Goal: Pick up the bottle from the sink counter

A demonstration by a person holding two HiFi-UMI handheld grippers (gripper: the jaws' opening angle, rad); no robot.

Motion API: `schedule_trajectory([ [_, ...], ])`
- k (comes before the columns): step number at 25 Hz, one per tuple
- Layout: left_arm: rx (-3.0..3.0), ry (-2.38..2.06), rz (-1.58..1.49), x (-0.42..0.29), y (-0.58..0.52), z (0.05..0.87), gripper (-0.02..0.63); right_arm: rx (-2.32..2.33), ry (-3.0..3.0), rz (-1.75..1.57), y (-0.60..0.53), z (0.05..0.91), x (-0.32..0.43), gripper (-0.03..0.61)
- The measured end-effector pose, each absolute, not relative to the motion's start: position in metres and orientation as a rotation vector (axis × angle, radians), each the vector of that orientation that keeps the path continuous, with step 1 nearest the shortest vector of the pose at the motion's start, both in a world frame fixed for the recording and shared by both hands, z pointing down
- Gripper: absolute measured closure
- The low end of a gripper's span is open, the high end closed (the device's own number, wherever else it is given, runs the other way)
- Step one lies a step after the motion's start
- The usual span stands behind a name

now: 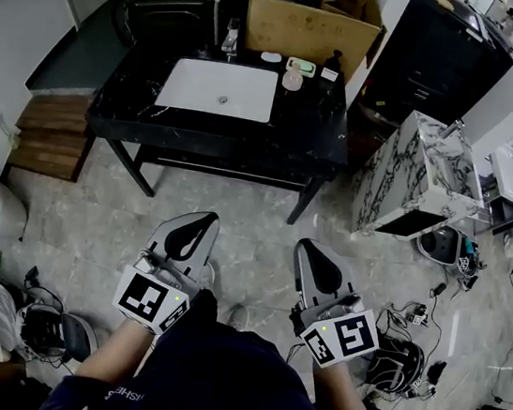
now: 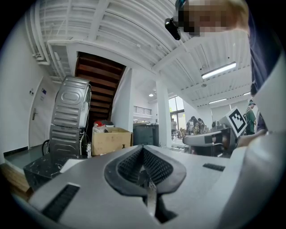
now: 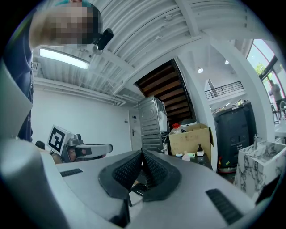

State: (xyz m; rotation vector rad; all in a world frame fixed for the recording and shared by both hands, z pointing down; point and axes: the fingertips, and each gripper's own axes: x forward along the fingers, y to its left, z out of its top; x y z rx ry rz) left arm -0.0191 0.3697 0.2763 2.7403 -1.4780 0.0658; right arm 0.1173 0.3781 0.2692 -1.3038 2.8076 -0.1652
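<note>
Your left claw (image 1: 199,222) and right claw (image 1: 312,251) sit low by you, both closed on nothing. The bottle (image 1: 293,78) stands well ahead on the surface (image 1: 128,106), just right of the sink (image 1: 218,88). You seem to be at the approach: walk in, then open the right claw around it.

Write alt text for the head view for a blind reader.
From above, a person holds the left gripper and right gripper, fingers shut and empty, over a stone floor, short of a black sink counter. A pale bottle and a dark pump bottle stand at its back right, by a cardboard box.
</note>
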Motion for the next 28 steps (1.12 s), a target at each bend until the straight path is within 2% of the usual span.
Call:
schedule_trajectory([
  [28, 2.746, -1.351, 0.039, -0.114, 0.201, 0.296, 0.607, -1.400, 2.810, -0.210, 0.217, 0.286, 0.011, 0.552],
])
